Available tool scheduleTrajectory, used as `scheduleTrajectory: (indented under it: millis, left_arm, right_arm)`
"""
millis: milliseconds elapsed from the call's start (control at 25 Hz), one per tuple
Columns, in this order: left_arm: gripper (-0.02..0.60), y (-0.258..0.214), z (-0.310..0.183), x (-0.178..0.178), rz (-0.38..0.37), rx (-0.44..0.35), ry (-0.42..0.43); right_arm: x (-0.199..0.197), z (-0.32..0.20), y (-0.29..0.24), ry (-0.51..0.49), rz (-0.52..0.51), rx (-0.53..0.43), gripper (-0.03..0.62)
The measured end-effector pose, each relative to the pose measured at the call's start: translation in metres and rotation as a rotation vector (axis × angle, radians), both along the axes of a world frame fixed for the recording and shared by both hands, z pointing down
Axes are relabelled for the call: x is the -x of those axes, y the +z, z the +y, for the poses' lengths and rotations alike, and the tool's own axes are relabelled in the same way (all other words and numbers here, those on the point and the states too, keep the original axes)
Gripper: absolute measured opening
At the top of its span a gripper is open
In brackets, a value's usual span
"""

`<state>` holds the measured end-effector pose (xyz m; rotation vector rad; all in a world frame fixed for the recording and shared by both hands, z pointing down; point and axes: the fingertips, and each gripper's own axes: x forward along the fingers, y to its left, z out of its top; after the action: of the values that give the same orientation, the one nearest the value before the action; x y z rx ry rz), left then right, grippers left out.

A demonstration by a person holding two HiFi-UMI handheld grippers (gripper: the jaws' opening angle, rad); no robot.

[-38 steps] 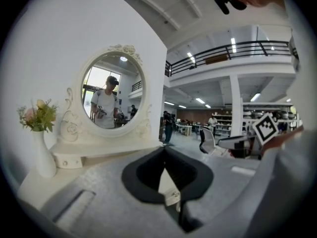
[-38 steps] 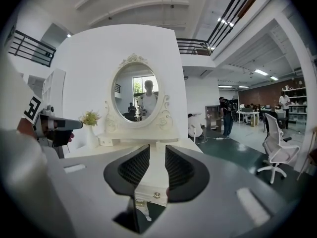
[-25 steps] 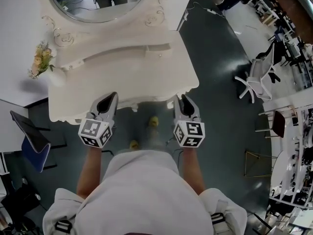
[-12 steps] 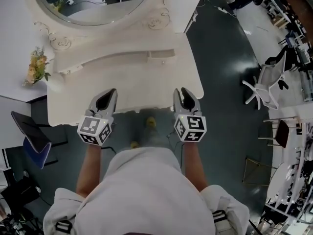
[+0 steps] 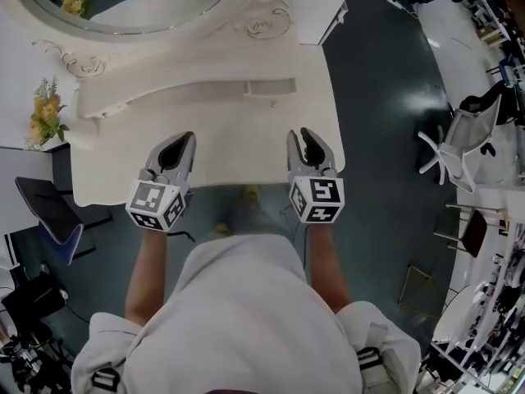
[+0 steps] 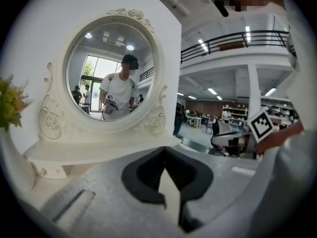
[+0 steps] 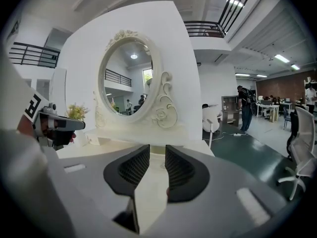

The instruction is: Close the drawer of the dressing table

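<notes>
Over the dressing table (image 5: 238, 142), the left gripper (image 5: 184, 137) has its tips touching, the right gripper (image 5: 301, 135) a narrow empty gap; flowers (image 5: 43, 123) stand left, mirror (image 5: 123, 2) behind.

I hold my left gripper (image 5: 182, 140) and my right gripper (image 5: 300, 138) side by side ahead of my chest, both pointing forward and well apart. My bare forearms (image 5: 148, 273) run roughly parallel behind them. My left jaws meet at their tips, with nothing between. My right jaws stand a narrow gap apart, empty.
</notes>
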<state>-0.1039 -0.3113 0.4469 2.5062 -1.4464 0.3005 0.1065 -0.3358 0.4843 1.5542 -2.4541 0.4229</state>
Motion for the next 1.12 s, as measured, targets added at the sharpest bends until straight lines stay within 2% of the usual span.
scheduleTrajectory:
  millis: [280,560,1120]
  left_arm:
    - [-0.002,0.024,-0.034,-0.007,-0.021,0.035,-0.039]
    - [-0.001,0.051,-0.053,-0.022,-0.036,0.082,-0.04]
    - [0.0,0.084,-0.085,-0.024,-0.029,0.137,-0.069]
  right_arm:
    - [-0.001,-0.035,0.026,-0.061,0.005,0.044,0.084]
    - [0.006,-0.06,0.052,-0.116,0.008,0.079,0.084]
    - [0.019,-0.095,0.093,-0.149,0.002,0.156,0.084]
